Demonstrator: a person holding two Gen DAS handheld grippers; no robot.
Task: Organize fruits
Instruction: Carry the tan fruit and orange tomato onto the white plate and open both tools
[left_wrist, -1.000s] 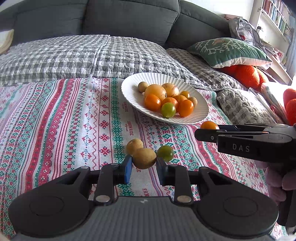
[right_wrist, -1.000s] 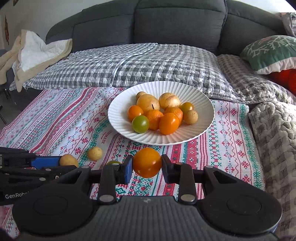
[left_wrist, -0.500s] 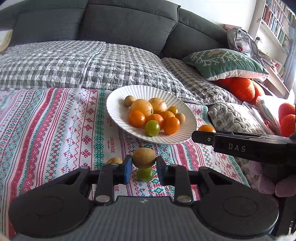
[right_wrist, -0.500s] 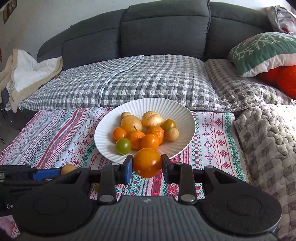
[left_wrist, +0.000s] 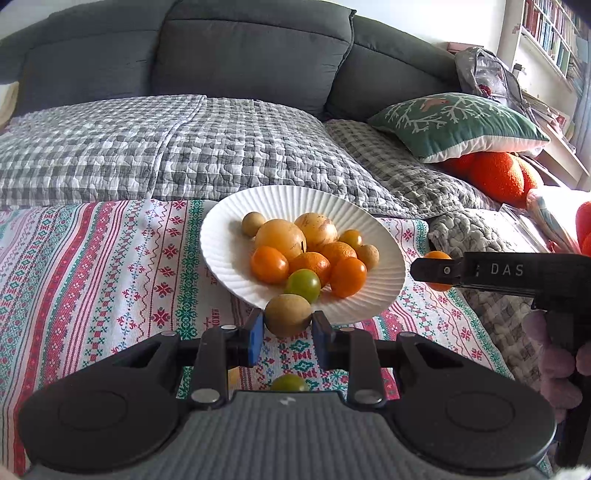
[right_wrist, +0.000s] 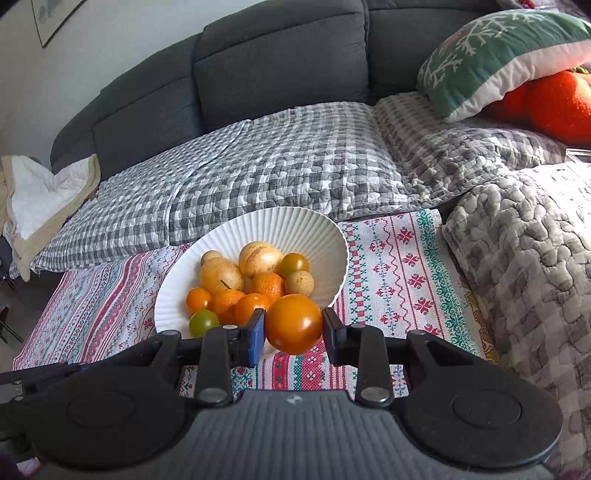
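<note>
A white ribbed plate (left_wrist: 236, 236) (right_wrist: 317, 229) holds several orange, yellow and green fruits on a patterned cloth. My left gripper (left_wrist: 287, 326) is shut on a small tan round fruit (left_wrist: 288, 314), held just before the plate's near rim. My right gripper (right_wrist: 293, 328) is shut on an orange tomato (right_wrist: 293, 323), held at the plate's near right rim. The right gripper also shows from the side in the left wrist view (left_wrist: 436, 271). A green tomato (left_wrist: 289, 383) lies on the cloth below my left gripper.
The striped red, green and white cloth (left_wrist: 92, 277) covers the surface. Behind it is a grey sofa (left_wrist: 240, 55) with checked quilts. A green cushion (left_wrist: 454, 125) and orange plush things (left_wrist: 495, 175) lie at the right. A quilted grey blanket (right_wrist: 524, 258) lies right of the cloth.
Both grippers have moved forward toward the plate with their fruits still held. The loose green tomato has slid below the left gripper in view.
</note>
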